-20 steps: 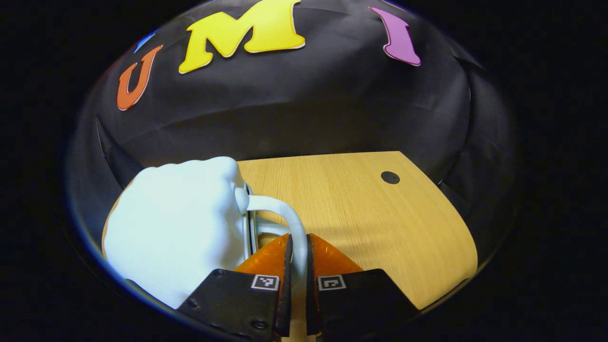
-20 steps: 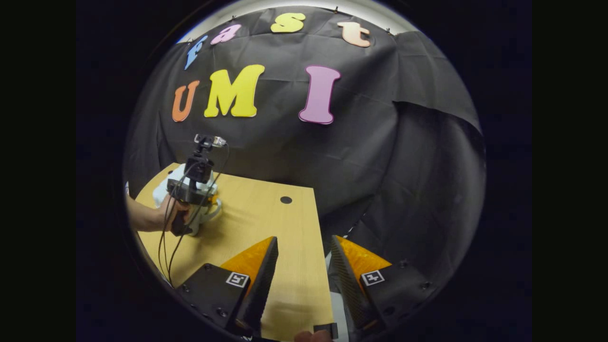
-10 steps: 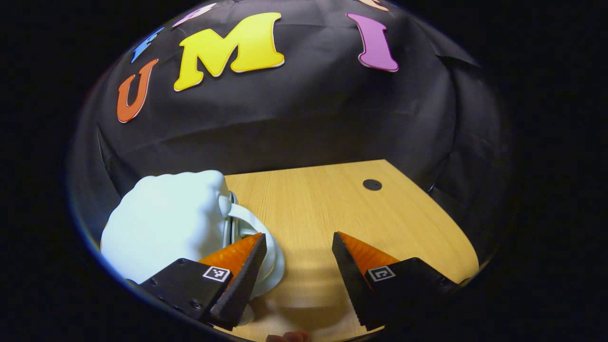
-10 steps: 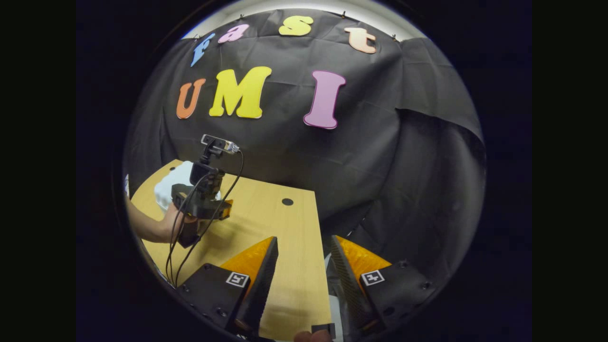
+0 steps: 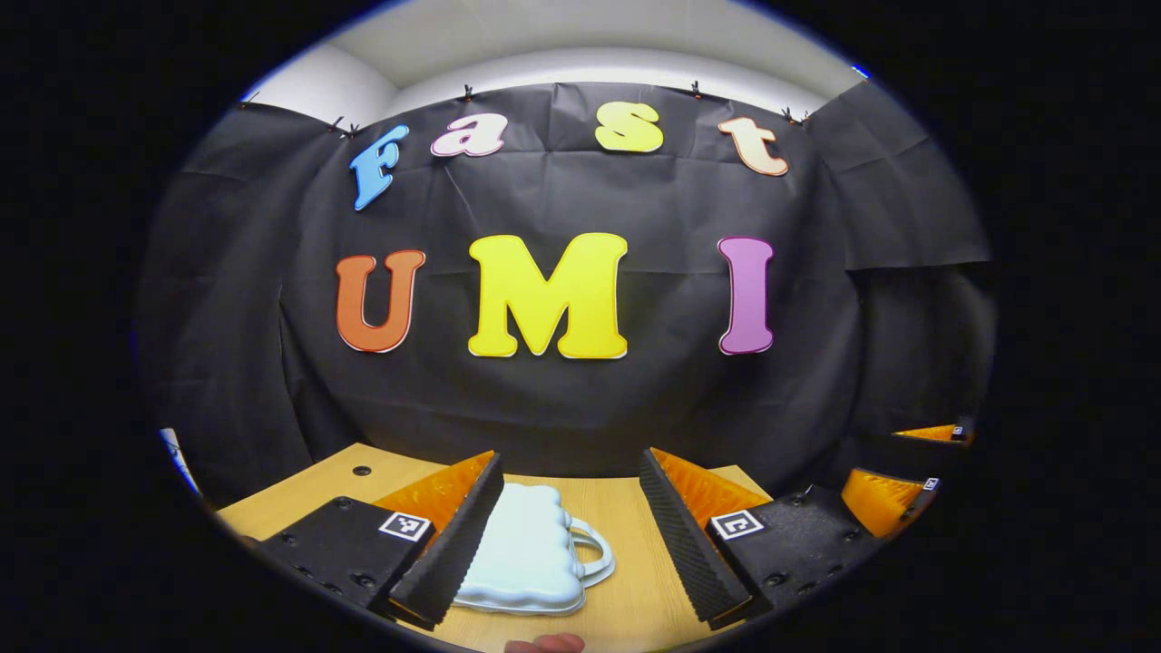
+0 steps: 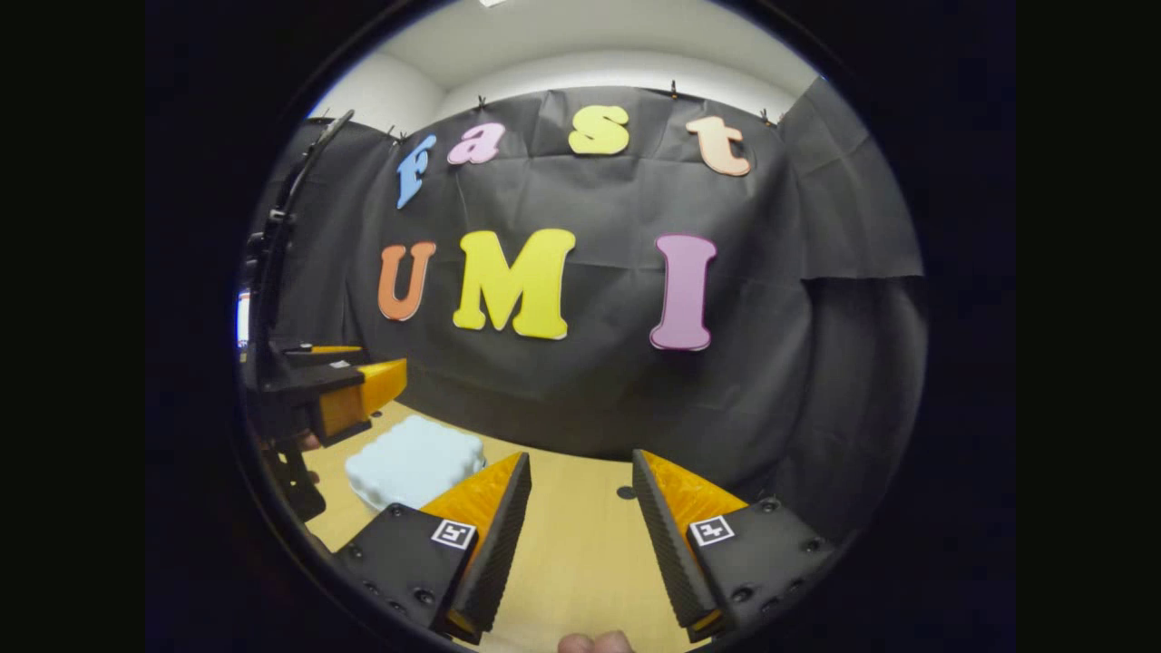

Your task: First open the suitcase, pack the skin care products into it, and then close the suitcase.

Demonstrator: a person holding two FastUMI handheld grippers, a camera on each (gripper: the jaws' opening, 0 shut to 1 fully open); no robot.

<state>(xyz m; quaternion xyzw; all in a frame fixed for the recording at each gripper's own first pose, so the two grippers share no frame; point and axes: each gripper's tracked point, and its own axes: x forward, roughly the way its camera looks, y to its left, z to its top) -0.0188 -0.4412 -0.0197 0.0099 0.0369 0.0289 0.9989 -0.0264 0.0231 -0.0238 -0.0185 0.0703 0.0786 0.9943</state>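
**A:** ok so left gripper view first: the left gripper [image 5: 567, 535] is up off the wooden table [image 5: 653, 580] with its jaws wide apart, holding nothing. The small pale-blue, cloud-shaped plastic suitcase [image 5: 531, 553] lies flat on the table between the fingers and beyond them, lid down, white loop handle [image 5: 591, 553] pointing to the view's right. Another gripper's orange fingers [image 5: 884, 497] poke in at the far right.

**B:** and right gripper view?

**A:** the right gripper [image 6: 580, 526] has its jaws apart too, empty, above bare tabletop. Suitcase sits left of it, closed, nothing touching it. The left gripper hangs above it at the left edge.

**B:** so which step?

**A:** my guess, either done or not begun. I can't spot any skin care products. If it's the start, next move needs one gripper on the lid edge to lift it.
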